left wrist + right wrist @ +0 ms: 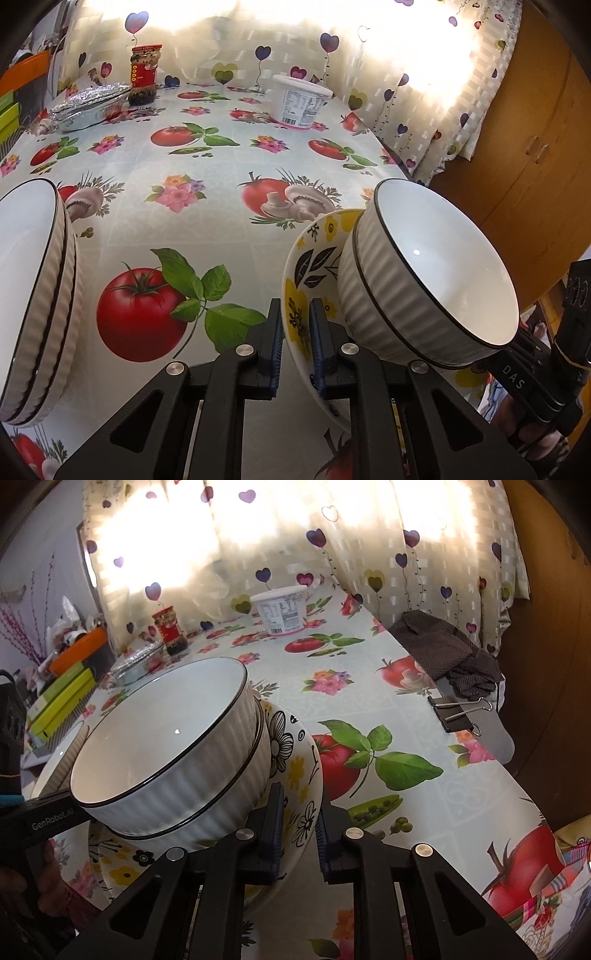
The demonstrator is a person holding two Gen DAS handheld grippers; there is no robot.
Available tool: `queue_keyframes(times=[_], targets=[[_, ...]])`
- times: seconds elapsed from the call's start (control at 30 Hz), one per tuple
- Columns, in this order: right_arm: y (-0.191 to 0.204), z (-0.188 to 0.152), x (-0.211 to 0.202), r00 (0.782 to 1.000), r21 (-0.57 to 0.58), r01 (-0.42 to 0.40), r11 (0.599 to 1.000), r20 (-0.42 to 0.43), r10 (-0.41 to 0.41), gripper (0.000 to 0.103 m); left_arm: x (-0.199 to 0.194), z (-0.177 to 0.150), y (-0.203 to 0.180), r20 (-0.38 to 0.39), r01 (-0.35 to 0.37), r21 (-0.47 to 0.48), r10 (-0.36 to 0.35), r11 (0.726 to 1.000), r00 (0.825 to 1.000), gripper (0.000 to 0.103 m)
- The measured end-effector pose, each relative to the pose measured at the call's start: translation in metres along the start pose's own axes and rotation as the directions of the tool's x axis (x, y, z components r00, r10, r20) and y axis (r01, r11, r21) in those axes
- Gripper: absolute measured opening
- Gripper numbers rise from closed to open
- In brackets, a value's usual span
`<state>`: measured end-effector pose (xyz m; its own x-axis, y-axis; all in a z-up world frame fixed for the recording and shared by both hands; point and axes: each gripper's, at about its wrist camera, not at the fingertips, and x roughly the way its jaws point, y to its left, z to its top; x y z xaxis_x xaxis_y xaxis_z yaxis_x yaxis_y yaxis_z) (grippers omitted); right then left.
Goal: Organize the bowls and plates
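Observation:
A deep dish with yellow and black flowers (308, 254) (295, 760) is held tilted above the tomato-print tablecloth (207, 206). Two nested white ribbed bowls (436, 273) (159, 738) sit inside it. In the left wrist view my left gripper (295, 306) is shut on the dish's near rim. In the right wrist view my right gripper (301, 794) is shut on the opposite rim. Another stack of white ribbed bowls (33, 280) stands at the left edge of the left wrist view.
At the far end of the table stand a red-lidded jar (144, 74), a foil-covered dish (92, 107) and a white tub (299, 99). A binder clip (458, 712) and a dark cloth (443, 653) lie at the right edge, beside a wooden cabinet (517, 147). Green boxes (62, 698) are on the left.

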<state>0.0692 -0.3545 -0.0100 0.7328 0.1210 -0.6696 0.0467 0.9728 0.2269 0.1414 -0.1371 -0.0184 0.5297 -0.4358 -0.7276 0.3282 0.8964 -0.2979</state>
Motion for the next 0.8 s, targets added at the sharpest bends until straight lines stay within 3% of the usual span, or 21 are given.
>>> queue_keyframes(times=[0.8], targets=[[0.0029,-0.0023,-0.0001,0.999,0.012,0.035,0.999,0.014,-0.035,0.014,-0.0029,-0.0008,-0.0012,0.028,-0.042,-0.005,0.042,0.999,0.999,0.011]])
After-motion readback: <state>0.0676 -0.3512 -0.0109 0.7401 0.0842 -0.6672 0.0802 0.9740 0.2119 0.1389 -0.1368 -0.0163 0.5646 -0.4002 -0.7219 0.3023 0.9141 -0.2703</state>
